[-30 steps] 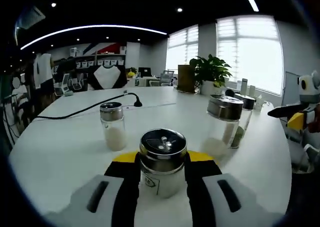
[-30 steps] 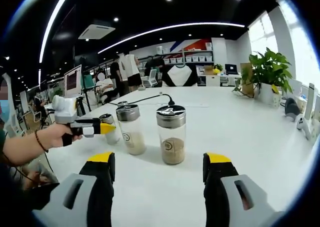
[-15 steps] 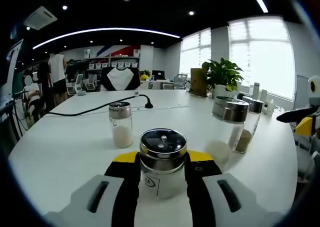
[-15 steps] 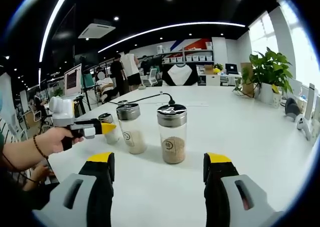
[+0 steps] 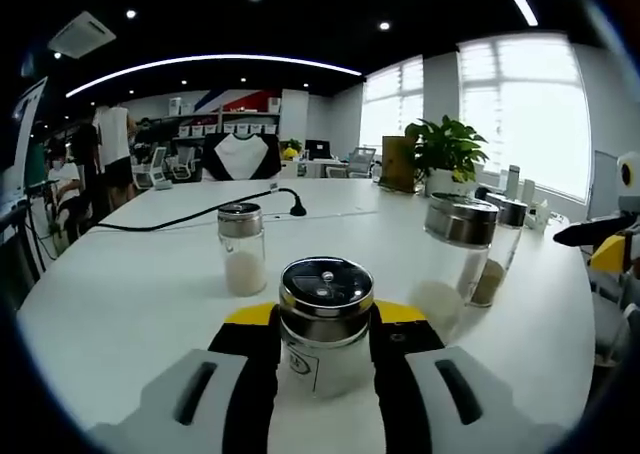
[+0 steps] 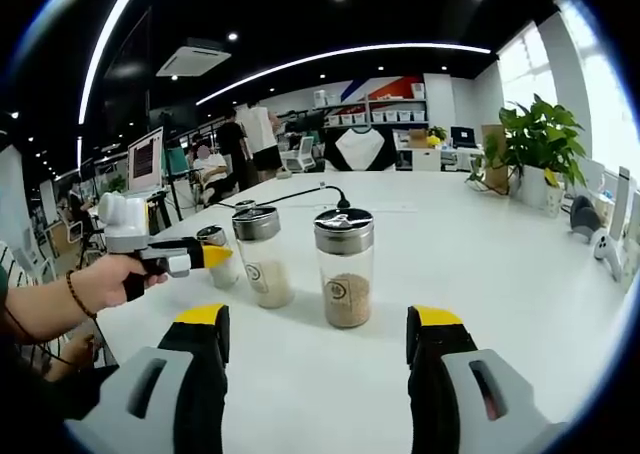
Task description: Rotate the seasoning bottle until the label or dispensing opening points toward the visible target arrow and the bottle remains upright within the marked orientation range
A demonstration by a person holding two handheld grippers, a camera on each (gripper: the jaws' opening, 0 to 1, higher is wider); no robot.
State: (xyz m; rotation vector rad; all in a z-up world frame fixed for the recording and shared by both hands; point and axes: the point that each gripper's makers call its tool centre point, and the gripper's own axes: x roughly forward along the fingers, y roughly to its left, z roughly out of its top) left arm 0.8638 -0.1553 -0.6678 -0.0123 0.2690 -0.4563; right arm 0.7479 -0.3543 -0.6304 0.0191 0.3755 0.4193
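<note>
Left gripper (image 5: pixel 325 349) clamps the seasoning bottle (image 5: pixel 325 324) upright, axis vertical between jaws, mid-table (image 5: pixel 120 304). Right gripper (image 6: pixel 315 359) wide, empty, farther off.

On the bench (image 5: pixel 120 304), an upright seasoning bottle (image 5: pixel 325 319) is clamped between the jaws of the left claw (image 5: pixel 325 339). A second bottle (image 5: pixel 242 249) is set behind it to the left, two more (image 5: pixel 455 244) to the right. In the right gripper view, two bottles (image 6: pixel 343 269) are placed ahead of the parted right claw (image 6: pixel 315 349), the left claw (image 6: pixel 215 256) beside them.
</note>
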